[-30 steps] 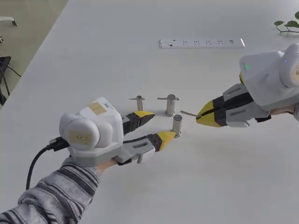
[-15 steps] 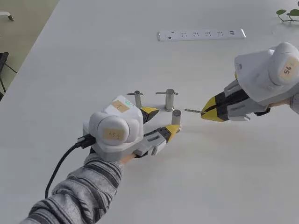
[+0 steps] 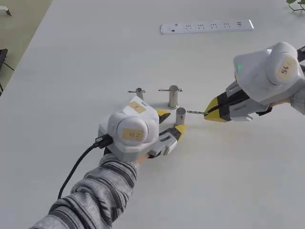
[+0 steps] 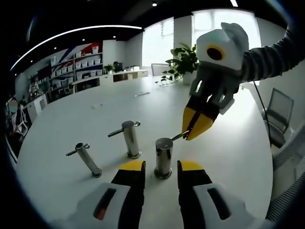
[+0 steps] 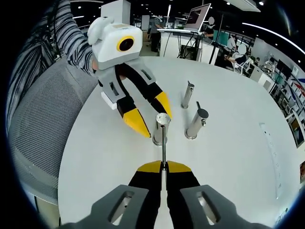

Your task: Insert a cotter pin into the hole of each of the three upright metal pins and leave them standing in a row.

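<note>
Three upright metal pins stand on the white table (image 3: pixel 95 62). The far-left pin (image 3: pixel 139 92) (image 4: pixel 88 158) and the middle pin (image 3: pixel 173 97) (image 4: pixel 130 138) each carry a cotter pin crosswise. The near pin (image 3: pixel 180 116) (image 4: pixel 163 157) (image 5: pixel 161 129) has none. My left gripper (image 3: pixel 172 121) (image 4: pixel 162 165) is open, one jaw on each side of the near pin. My right gripper (image 3: pixel 209 113) (image 5: pixel 163 166) is shut on a thin cotter pin (image 3: pixel 195 112) (image 5: pixel 163 143), whose tip points at the near pin's top, just short of it.
A white power strip (image 3: pixel 206 27) lies at the far side of the table. The left gripper's black cable (image 3: pixel 78 167) trails toward the near left. The table's left edge (image 3: pixel 19 71) drops to the floor. A potted plant (image 4: pixel 183 59) stands far off.
My left gripper has slid forward so its jaws now flank the near pin. My right gripper has brought the cotter pin closer to that pin's top.
</note>
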Tool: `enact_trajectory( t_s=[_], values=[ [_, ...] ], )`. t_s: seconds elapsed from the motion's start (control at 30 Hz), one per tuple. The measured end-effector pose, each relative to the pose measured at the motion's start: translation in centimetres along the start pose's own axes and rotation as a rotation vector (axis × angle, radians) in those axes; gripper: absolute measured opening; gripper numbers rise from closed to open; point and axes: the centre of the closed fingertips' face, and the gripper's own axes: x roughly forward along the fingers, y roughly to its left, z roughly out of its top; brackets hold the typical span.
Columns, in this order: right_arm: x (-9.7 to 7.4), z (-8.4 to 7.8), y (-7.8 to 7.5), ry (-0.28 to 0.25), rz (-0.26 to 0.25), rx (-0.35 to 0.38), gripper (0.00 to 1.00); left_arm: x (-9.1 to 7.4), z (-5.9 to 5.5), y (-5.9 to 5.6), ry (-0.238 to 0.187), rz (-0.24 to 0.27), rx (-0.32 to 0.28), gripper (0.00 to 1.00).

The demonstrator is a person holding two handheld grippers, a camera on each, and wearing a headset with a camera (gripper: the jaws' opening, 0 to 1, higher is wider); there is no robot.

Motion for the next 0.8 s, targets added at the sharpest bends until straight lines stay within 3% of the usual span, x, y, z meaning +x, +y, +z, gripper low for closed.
enact_trajectory(
  t_s=[0.8],
  values=[
    [0.4,0.6,0.1,0.018,0.028,-0.042,0.00,1.4,-0.3,-0.3,0.019,-0.006,-0.045,0.12]
  ],
)
